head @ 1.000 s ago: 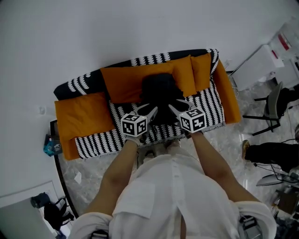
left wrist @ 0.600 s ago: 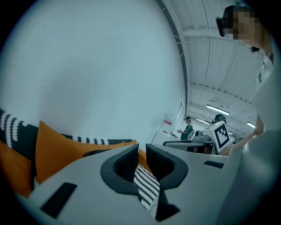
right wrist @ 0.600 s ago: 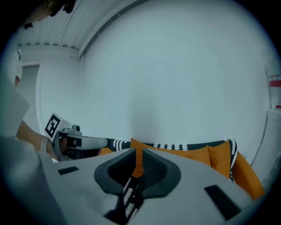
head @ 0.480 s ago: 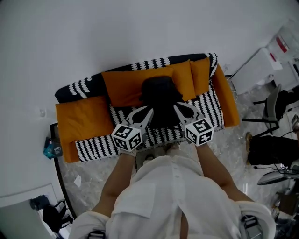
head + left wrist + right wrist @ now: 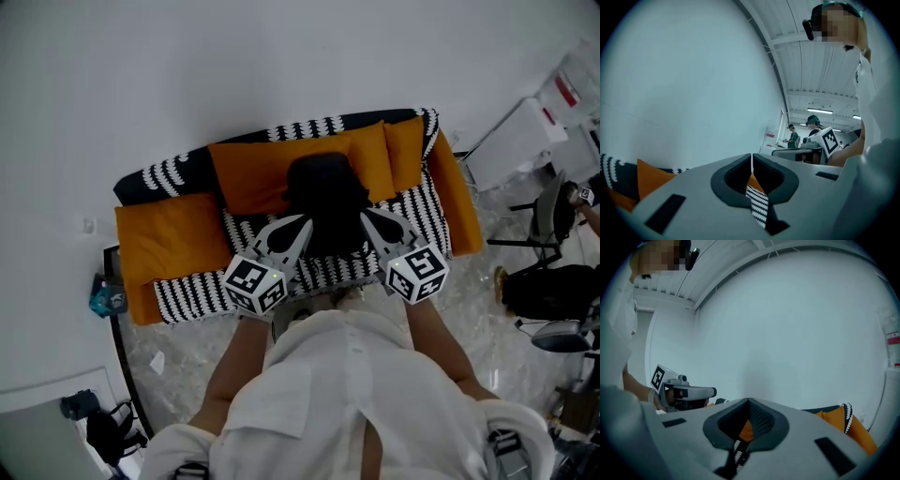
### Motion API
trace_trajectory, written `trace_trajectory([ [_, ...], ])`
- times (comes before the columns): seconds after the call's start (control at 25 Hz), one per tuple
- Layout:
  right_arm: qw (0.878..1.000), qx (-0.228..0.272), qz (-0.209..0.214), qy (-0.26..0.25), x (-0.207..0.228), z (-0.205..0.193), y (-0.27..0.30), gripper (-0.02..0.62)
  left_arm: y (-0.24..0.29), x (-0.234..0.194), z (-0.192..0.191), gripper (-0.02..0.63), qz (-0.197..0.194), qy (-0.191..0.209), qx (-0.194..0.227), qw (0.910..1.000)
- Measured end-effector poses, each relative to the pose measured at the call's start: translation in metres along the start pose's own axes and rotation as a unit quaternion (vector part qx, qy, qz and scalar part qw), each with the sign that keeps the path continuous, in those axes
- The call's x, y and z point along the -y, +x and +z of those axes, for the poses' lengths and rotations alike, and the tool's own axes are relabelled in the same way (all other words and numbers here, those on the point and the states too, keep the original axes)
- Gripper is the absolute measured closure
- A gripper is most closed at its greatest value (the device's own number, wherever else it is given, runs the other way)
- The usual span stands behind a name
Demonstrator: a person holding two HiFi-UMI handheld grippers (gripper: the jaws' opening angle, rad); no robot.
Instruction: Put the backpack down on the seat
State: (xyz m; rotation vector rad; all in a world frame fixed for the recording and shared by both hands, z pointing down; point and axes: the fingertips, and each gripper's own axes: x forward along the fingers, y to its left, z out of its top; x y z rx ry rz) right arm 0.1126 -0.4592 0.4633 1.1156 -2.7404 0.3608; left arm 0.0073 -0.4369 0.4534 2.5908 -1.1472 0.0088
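At the far left a small blue thing [image 5: 103,296] lies just beside the end of the sofa [image 5: 187,292], which wears a black-and-white striped cover. A big orange cushion [image 5: 167,234] fills that end of it.

My left gripper [image 5: 302,223] points up at the seat, its jaws pressed together with nothing caught between them. In the left gripper view only striped cloth and a bit of orange show behind the closed tips. Its marker cube hides part of the seat's front edge.

The black backpack [image 5: 323,192] rests in the middle of the striped seat, leaning against the orange back cushion [image 5: 253,169]. It sits between my two grippers, whose tips come close to its lower corners. I cannot tell whether they touch it.

My right gripper [image 5: 367,214] has its jaws together too, and they are empty. Its cube covers another stretch of the seat's edge.

Past it an orange cushion [image 5: 459,197] lines the sofa's right arm. Farther right stand a white cabinet [image 5: 511,141] and an office chair [image 5: 548,211], with a black bag [image 5: 548,291] on the marbled floor.
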Motion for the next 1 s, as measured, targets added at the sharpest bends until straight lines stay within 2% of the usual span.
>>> trace_trajectory([
  [0.52, 1.0, -0.006, -0.018, -0.014, 0.005, 0.002, -0.008, 0.578, -0.005, -0.008, -0.001, 0.572, 0.011, 0.0, -0.003, 0.9999],
  [1.0, 1.0, -0.013, -0.012, -0.019, 0.006, 0.001, -0.002, 0.578, -0.003, -0.014, -0.004, 0.572, 0.014, -0.008, -0.006, 0.9999],
])
